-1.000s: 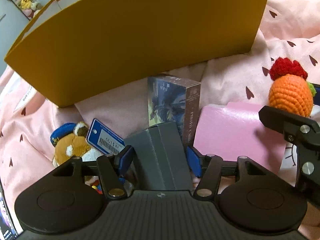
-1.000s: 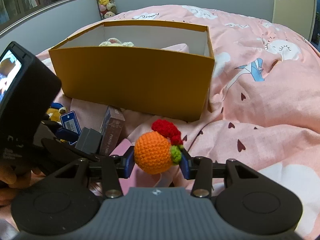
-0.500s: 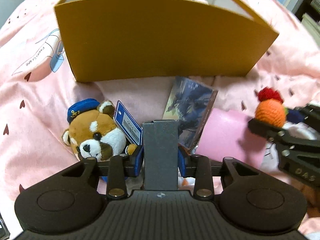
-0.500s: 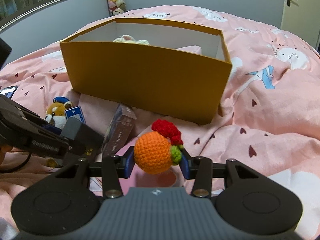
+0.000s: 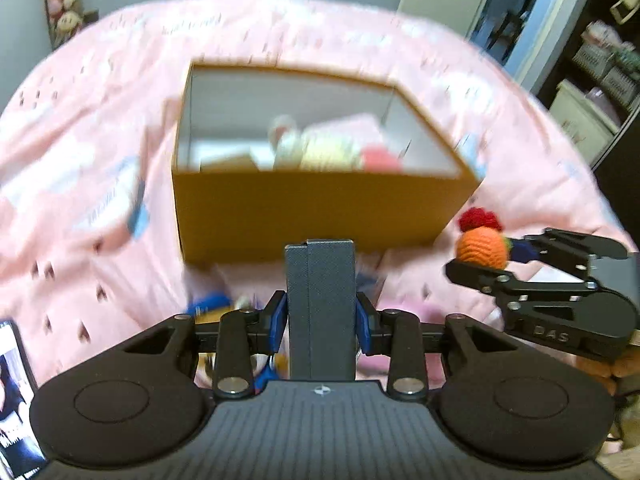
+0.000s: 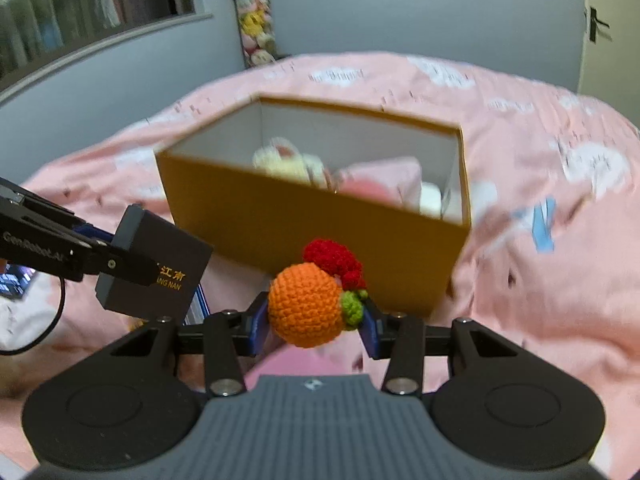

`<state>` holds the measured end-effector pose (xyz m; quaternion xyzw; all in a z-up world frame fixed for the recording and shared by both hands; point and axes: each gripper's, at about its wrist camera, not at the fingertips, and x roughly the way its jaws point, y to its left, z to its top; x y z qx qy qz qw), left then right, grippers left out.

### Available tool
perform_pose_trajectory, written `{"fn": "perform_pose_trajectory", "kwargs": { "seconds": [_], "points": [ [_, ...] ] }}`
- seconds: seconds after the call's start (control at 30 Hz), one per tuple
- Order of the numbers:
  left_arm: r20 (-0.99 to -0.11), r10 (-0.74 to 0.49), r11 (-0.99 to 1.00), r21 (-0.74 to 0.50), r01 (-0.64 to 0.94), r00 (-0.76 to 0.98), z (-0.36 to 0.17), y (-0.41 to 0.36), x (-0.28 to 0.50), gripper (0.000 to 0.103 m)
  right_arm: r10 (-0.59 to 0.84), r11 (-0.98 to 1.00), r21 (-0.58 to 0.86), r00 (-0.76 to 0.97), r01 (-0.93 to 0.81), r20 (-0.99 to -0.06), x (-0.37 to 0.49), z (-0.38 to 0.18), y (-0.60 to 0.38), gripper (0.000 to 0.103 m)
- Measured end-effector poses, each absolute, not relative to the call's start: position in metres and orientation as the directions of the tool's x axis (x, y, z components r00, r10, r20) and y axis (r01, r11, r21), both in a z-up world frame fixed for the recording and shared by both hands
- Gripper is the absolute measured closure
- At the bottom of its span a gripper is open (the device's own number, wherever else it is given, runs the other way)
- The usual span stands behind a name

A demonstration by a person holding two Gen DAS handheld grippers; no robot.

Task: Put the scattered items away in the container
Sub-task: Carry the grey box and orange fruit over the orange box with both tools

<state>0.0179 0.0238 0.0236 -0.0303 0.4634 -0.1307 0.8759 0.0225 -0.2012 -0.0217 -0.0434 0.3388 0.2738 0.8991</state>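
Grippers aloft: our left gripper (image 5: 321,318) clamps a grey box (image 5: 321,304), our right gripper (image 6: 314,322) a crocheted orange (image 6: 306,304), before the yellow box (image 6: 312,236).

A home bedroom: a bed under a pink printed duvet (image 6: 540,128) ahead of the gripper, hanging plush toys (image 6: 256,24) beyond, a door (image 6: 608,36) far right.

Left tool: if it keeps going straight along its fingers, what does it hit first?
Probably the near wall of the yellow box, which lies dead ahead beyond the grey box held in the left tool. Depth is unclear.
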Motion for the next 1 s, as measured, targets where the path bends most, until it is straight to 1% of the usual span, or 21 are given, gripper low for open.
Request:
{"fn": "perform_pose_trajectory", "kwargs": {
  "seconds": [0.1,0.23,0.37,0.47,0.63,0.83,1.0],
  "points": [
    [-0.759,-0.281,0.956,-0.17,0.237,0.588,0.052,0.026,0.023,0.063,0.499,0.825,0.103,0.631,-0.556,-0.594,0.033,0.0,-0.198,0.055],
    [-0.71,-0.28,0.955,-0.139,0.261,0.647,0.083,0.028,0.038,0.063,0.548,0.794,0.091,0.644,-0.601,-0.534,0.052,0.028,-0.191,0.055],
    [-0.673,-0.249,0.962,-0.09,0.257,0.696,0.097,0.022,0.066,0.063,0.578,0.776,0.091,0.646,-0.625,-0.498,0.077,0.047,-0.18,0.055],
    [-0.666,-0.224,0.969,-0.072,0.237,0.712,0.099,0.02,0.091,0.063,0.59,0.764,0.082,0.642,-0.64,-0.49,0.1,0.056,-0.168,0.055],
    [-0.668,-0.187,0.979,-0.065,0.194,0.72,0.086,0.021,0.132,0.063,0.579,0.757,0.05,0.632,-0.652,-0.516,0.143,0.051,-0.144,0.055],
    [-0.701,-0.19,0.981,-0.101,0.168,0.688,0.053,0.029,0.169,0.063,0.536,0.768,0.07,0.579,-0.636,-0.614,0.2,0.023,-0.12,0.055],
    [-0.736,-0.191,0.981,-0.132,0.14,0.649,0.025,0.034,0.191,0.063,0.491,0.778,0.056,0.549,-0.626,-0.677,0.23,-0.006,-0.101,0.055]
  ]
}}
